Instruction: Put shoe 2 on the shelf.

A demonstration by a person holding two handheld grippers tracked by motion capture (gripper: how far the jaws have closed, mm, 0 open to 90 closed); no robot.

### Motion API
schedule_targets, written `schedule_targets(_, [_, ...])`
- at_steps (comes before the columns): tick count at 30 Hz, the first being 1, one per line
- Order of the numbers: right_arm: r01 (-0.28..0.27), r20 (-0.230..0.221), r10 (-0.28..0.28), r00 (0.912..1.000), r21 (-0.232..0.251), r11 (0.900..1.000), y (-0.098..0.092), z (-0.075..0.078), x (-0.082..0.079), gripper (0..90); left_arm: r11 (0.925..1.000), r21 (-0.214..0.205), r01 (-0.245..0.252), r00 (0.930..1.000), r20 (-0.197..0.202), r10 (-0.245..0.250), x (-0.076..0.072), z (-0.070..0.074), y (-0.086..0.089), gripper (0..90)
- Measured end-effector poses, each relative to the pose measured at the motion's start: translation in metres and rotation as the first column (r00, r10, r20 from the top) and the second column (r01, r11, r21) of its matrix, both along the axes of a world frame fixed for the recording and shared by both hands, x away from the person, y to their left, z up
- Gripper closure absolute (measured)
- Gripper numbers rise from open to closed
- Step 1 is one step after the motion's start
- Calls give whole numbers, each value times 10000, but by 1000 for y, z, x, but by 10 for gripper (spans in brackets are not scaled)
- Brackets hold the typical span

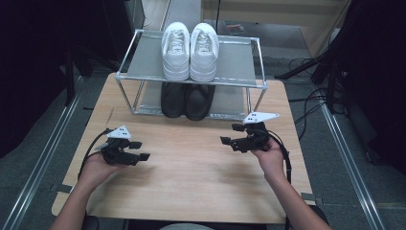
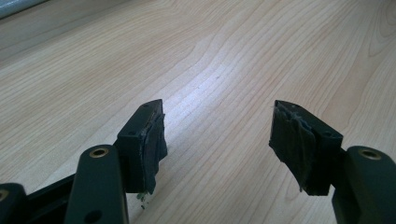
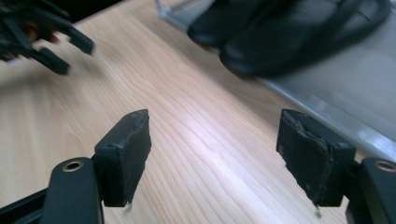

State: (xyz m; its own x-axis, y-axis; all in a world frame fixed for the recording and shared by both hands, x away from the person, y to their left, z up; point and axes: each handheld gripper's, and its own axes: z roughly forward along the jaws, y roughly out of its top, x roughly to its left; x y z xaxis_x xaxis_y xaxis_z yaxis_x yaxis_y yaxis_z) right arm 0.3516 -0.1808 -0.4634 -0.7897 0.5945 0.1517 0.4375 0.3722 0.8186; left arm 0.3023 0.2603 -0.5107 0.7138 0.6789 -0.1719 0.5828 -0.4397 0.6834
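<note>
A pair of white sneakers [image 1: 190,50] stands on the top shelf of a metal shoe rack [image 1: 128,52] at the far side of the wooden table [image 1: 191,182]. A pair of black shoes [image 1: 186,99] sits on the lower shelf and also appears in the right gripper view, black shoes [image 3: 280,32]. My left gripper [image 1: 140,150] [image 2: 217,126] is low over the table at the left, open, with bare wood between its jaws. My right gripper [image 1: 231,133] [image 3: 215,135] is open at the right, just in front of the rack, with nothing between its jaws.
The rack's grey lower shelf [image 3: 355,93] lies close to the right of my right gripper. The left gripper [image 3: 46,37] appears blurred at the top left of the right gripper view. Dark floor, cables [image 1: 306,103] and metal rails [image 1: 349,163] surround the table.
</note>
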Motion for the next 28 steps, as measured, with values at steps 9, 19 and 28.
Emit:
schedule_targets(9, [-49,0,49,10000,-236,9997,-7,-11,-2,254,9999,84,56,9999,-123,-55,2,-2,-1,357])
schedule_targets(19, [-178,-92,174,9998,-454,9988,-11,-14,-2,247,9996,232,153,9996,-261,-147,3,-6,-4,356])
schedule_targets(28, [-640,-843,577,9948,-739,9952,-5,-25,3,243,9976,281,626,9965,-567,-609,4,-10,-14,333])
